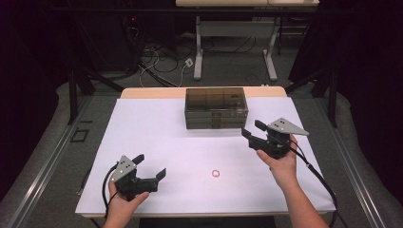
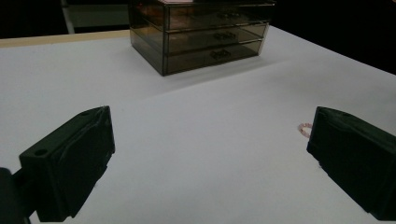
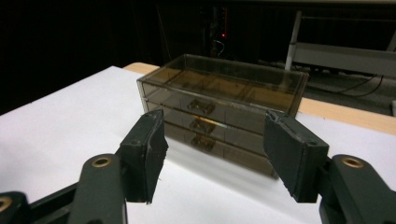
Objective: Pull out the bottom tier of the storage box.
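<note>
**Two open tongs, one drawer box, one ring**

On the white worktop [image 1: 157,137] stands one smoky see-through drawer box [image 1: 216,107], at the far middle. It has three drawers stacked one over another, all pushed in, each with one small handle at its front; the right gripper view shows all three handles in a column. One small pinkish ring [image 1: 216,173] lies flat on the worktop nearer the person, well apart from the box and between the two hands.

There are two tongs, one in each hand. The left tongs [image 1: 151,166] are at the near left, their jaws spread wide and holding nothing; in the left gripper view the ring [image 2: 304,129] lies just beside the right-hand jaw, and whether it touches cannot be told. The right tongs [image 1: 252,129] hover near the box's front right corner, jaws also spread wide and empty, pointing at the drawer fronts, with the box [image 3: 224,112] seen between them in the right gripper view.
</note>
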Available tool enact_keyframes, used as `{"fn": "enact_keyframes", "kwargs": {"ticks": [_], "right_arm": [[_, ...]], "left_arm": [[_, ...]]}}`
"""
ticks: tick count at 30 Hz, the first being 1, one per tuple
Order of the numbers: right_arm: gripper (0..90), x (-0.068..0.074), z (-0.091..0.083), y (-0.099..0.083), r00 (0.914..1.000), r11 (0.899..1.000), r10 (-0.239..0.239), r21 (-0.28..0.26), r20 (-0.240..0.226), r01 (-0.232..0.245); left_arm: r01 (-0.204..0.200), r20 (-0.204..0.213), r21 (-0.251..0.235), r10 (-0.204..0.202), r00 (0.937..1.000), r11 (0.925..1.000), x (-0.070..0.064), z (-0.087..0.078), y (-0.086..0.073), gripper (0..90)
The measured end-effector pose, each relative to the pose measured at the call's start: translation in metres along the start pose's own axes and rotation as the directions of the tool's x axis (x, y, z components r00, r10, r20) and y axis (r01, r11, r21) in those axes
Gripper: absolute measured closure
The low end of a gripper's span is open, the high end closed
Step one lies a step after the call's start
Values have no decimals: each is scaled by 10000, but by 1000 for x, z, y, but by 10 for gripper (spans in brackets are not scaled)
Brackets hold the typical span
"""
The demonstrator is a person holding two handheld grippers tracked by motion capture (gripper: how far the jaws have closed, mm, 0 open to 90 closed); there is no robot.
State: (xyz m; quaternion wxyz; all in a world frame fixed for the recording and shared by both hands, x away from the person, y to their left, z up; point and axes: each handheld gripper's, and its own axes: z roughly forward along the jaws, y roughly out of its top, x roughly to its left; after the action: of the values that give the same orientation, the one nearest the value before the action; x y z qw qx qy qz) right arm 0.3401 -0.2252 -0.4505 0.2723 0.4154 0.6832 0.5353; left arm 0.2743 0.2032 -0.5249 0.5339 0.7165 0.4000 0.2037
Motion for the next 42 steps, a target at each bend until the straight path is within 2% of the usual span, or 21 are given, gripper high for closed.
{"fn": "enact_keyframes", "kwargs": {"ticks": [1, 5, 7, 12, 14, 15, 18, 20, 22, 24, 25, 27, 29, 31, 34, 35, 36, 38, 39, 41, 42], "right_arm": [[396, 0, 3, 2, 9997, 9997, 196, -159, -143, -199], [411, 2, 12, 7, 9993, 9993, 294, 240, -247, -288], [415, 3, 17, 8, 9969, 9975, 630, 350, -463, -614], [406, 3, 31, 10, 9958, 9935, 819, 832, -400, -783], [405, 1, 38, 9, 9939, 9897, 1014, 1060, -431, -964], [403, 0, 41, 8, 9902, 9854, 1322, 1141, -448, -1264], [400, -5, 52, 6, 9830, 9767, 1792, 1269, -404, -1729], [398, -7, 55, 6, 9810, 9741, 1892, 1342, -434, -1819], [397, -10, 65, 3, 9733, 9655, 2247, 1455, -470, -2159], [396, -10, 68, 2, 9718, 9642, 2297, 1487, -541, -2196], [395, -9, 74, 1, 9658, 9582, 2486, 1646, -739, -2340], [396, -9, 80, -2, 9612, 9536, 2618, 1765, -870, -2438], [403, -8, 86, -4, 9612, 9511, 2631, 1892, -830, -2440], [405, -5, 93, -5, 9647, 9517, 2503, 2039, -820, -2296], [400, 0, 103, -6, 9555, 9405, 2789, 2284, -958, -2516], [400, 0, 103, -6, 9555, 9405, 2789, 2284, -958, -2516], [401, 0, 110, -7, 9477, 9286, 3074, 2447, -864, -2789], [402, 2, 117, -7, 9466, 9215, 3142, 2631, -722, -2858], [402, 2, 120, -8, 9403, 9159, 3312, 2660, -779, -3006], [416, 2, 125, -8, 9340, 9063, 3497, 2789, -731, -3175], [419, 2, 127, -9, 9316, 9051, 3563, 2740, -712, -3252]], "left_arm": [[-17, 10, 3, 17, 10000, 10000, 0, 0, 0, 7], [-39, 27, 62, 39, 10000, 10000, 0, 1, 0, 7], [-73, 33, 57, 73, 10000, 10000, 0, 2, 0, 8], [-79, 35, 70, 79, 10000, 9999, 1, 3, 0, 9], [-59, 54, 77, 59, 10000, 10000, 1, 3, 0, 10], [-102, 77, 134, 101, 9999, 9999, 1, 3, -1, 10], [-170, 38, 207, 169, 9999, 9996, 2, 3, -2, 12], [-149, 32, 263, 148, 9999, 9995, 3, 3, -2, 13], [-78, -22, 279, 79, 10000, 9996, 5, 3, -3, 14], [-109, -31, 278, 110, 9999, 9996, 6, 2, -4, 15], [-11, -44, 301, 12, 10000, 9995, 7, 2, -4, 15], [58, -62, 285, -56, 10000, 9996, 7, 3, -5, 15], [5, -76, 313, -3, 10000, 9995, 8, 2, -6, 15], [-5, -97, 327, 9, 10000, 9995, 9, 2, -6, 16], [3, -105, 320, 1, 9999, 9995, 9, 2, -6, 16], [3, -105, 320, 1, 9999, 9995, 9, 2, -6, 17], [-2, -96, 313, 5, 10000, 9995, 9, 1, -6, 18], [16, -98, 300, -13, 10000, 9995, 9, 1, -6, 19], [81, -86, 296, -79, 9999, 9995, 9, 2, -6, 19], [-9, -77, 361, 11, 10000, 9993, 10, 2, -6, 20], [6, -81, 356, -3, 10000, 9994, 10, 2, -6, 20]]}}
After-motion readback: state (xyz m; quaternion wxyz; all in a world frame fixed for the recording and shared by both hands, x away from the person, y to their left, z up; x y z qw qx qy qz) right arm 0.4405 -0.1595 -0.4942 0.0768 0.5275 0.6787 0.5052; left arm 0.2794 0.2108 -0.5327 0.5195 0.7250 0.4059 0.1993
